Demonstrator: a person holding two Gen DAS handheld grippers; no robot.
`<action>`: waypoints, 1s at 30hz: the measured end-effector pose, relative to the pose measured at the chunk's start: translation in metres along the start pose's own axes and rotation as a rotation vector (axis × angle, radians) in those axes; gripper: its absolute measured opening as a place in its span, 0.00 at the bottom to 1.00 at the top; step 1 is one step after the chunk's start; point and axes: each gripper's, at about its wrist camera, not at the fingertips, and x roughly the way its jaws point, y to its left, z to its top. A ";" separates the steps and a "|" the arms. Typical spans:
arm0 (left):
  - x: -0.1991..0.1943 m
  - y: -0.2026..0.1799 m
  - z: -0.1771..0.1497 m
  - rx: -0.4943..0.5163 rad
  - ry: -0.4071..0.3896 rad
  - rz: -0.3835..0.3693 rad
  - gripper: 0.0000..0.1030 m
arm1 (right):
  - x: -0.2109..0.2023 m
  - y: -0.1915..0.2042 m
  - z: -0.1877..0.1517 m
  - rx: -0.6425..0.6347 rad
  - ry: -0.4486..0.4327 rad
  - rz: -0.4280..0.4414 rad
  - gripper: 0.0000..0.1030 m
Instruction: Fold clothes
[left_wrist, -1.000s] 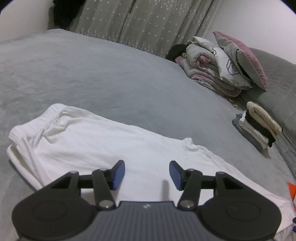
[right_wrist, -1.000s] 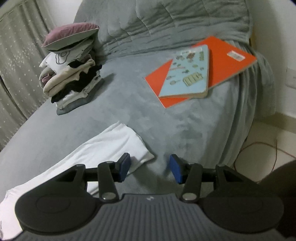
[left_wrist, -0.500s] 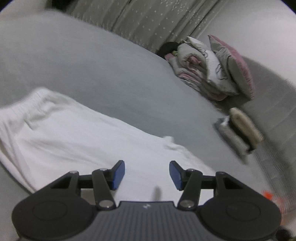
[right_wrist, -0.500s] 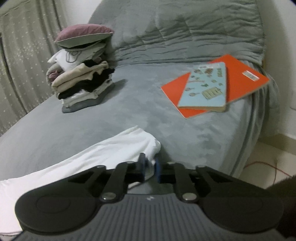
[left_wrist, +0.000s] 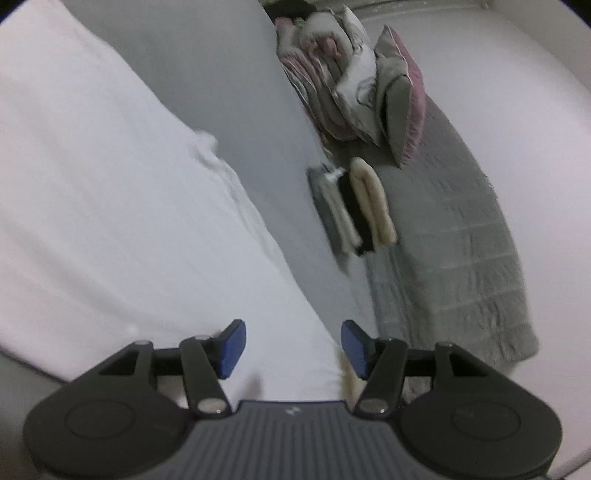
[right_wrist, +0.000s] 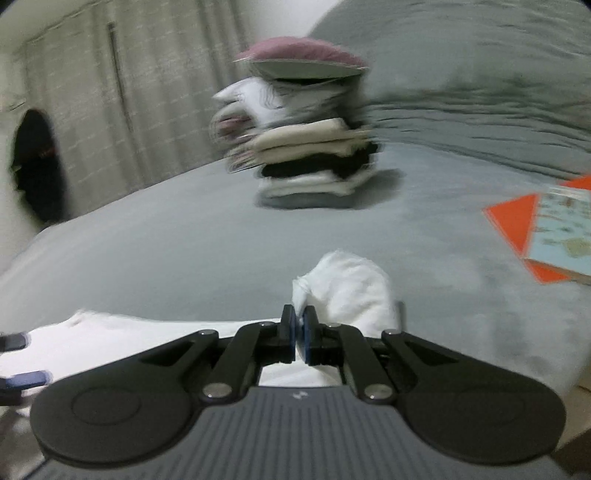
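We have the white garment (left_wrist: 122, 229) spread along the grey bed (right_wrist: 184, 236), most of it flat, one end raised. Our right gripper (right_wrist: 300, 334) has its fingers pressed together on that end, and the cloth bunches up just past the tips into a lifted white knot. Our left gripper (left_wrist: 291, 343) hangs low over the garment's other stretch, fingers apart and holding nothing, with the cloth's edge running between them.

We judge the step in hand to be a fold: one end is pinched and off the bed, the rest lies flat. The next move, as we read it, calls for the left fingers to close on the edge under them, so that both ends can be carried together and laid over the flat part without the cloth dragging or twisting. The thin fabric will likely sag between the two grips, so an even lift matters.

The right gripper points level across the bed toward the stack (right_wrist: 314, 162) of folded clothes, which sits well apart from the garment. The left is tilted steeply down and rolled, so the bed slants across its view. Both views are blurred.
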 end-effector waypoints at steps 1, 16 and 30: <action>0.004 -0.002 -0.002 0.000 0.010 -0.015 0.57 | 0.003 0.010 -0.001 -0.023 0.011 0.024 0.05; 0.036 -0.006 -0.008 -0.057 0.044 -0.040 0.56 | 0.008 0.117 -0.029 -0.275 0.116 0.274 0.05; 0.038 -0.003 0.004 -0.056 -0.022 0.144 0.02 | 0.015 0.141 -0.032 -0.305 0.160 0.329 0.05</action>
